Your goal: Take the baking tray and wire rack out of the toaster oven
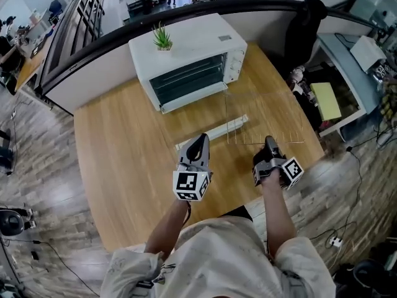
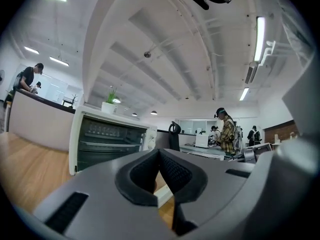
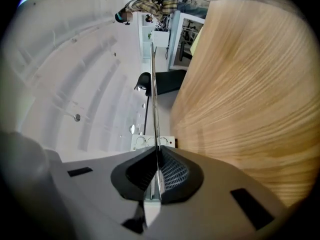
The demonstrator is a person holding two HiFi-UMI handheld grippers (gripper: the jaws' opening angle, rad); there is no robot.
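Note:
The white toaster oven (image 1: 186, 67) stands at the far side of the wooden table (image 1: 124, 166), its glass door up; the left gripper view shows the toaster oven (image 2: 107, 139) straight ahead. A long white baking tray (image 1: 214, 131) lies on the table in front of it. My left gripper (image 1: 200, 140) hovers at the tray's near edge, jaws shut with nothing between the pads (image 2: 172, 171). My right gripper (image 1: 270, 143) is shut on the near edge of the wire rack (image 1: 263, 117), held above the table to the right of the tray. Edge-on, the wire rack (image 3: 153, 99) runs out from the right gripper (image 3: 157, 156).
A small potted plant (image 1: 162, 37) sits on the oven. A black chair (image 1: 308, 23) and a side desk with yellow paper (image 1: 327, 100) stand beyond the table's right edge. A curved railing (image 1: 80, 54) runs behind the table. People (image 2: 225, 131) stand far off.

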